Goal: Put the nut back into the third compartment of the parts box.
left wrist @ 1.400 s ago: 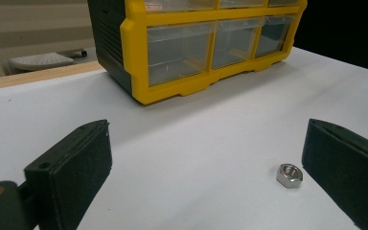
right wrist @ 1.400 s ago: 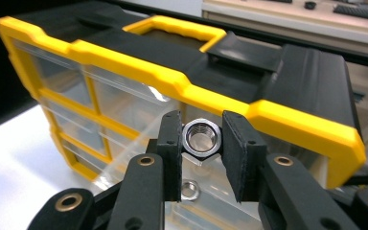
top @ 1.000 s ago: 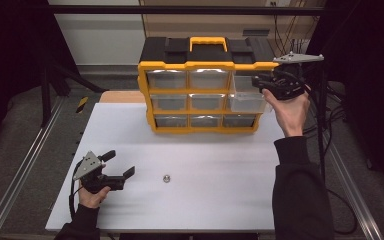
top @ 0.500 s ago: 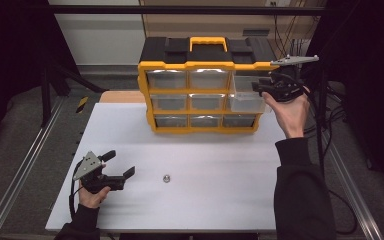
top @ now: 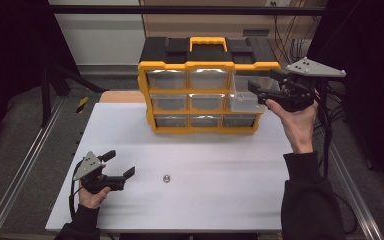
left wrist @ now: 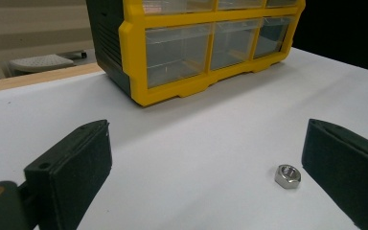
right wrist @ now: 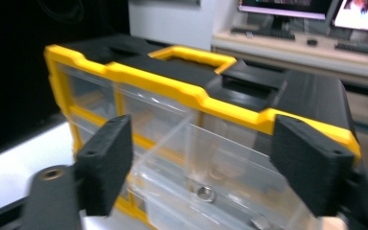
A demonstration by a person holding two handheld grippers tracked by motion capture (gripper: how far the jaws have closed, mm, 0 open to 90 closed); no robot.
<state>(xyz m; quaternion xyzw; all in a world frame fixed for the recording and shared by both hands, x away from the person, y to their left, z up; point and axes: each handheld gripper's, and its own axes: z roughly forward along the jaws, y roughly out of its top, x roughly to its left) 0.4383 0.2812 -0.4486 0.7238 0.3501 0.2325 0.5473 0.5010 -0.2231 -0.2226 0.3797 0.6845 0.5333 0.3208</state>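
— Where's the drawer you're working on?

— The top right drawer (top: 244,100) of the organizer (top: 202,65) stands pulled out from the yellow frame, its clear front well forward of the other drawers' faces. It is out so that something can be dropped in from above. In my right gripper view there is already a small metal piece (right wrist: 204,193) on its floor.

— And your right gripper?

— My right gripper (top: 264,81) hangs at the organizer's right front corner, level with that drawer. Its jaws have just been opening. The drawer's front corner lies in line between them, but the pads press on nothing, so I judge the drawer let go and left open on purpose.

— What goes in?

— I'd say the nut (top: 166,178), lying loose on the table (top: 230,200) well in front of the organizer, a little left of its middle. My left gripper (top: 121,163) rests low on the table, further left of the nut, jaws spread wide and empty. In my left gripper view the nut sits just inside one pad, so a short slide and a close would take it.

— Room to move?

— Plenty. The white top between nut and organizer is bare. The things to mind are the drawer's thin rim and the yellow frame edge above it, which leaves a narrow mouth
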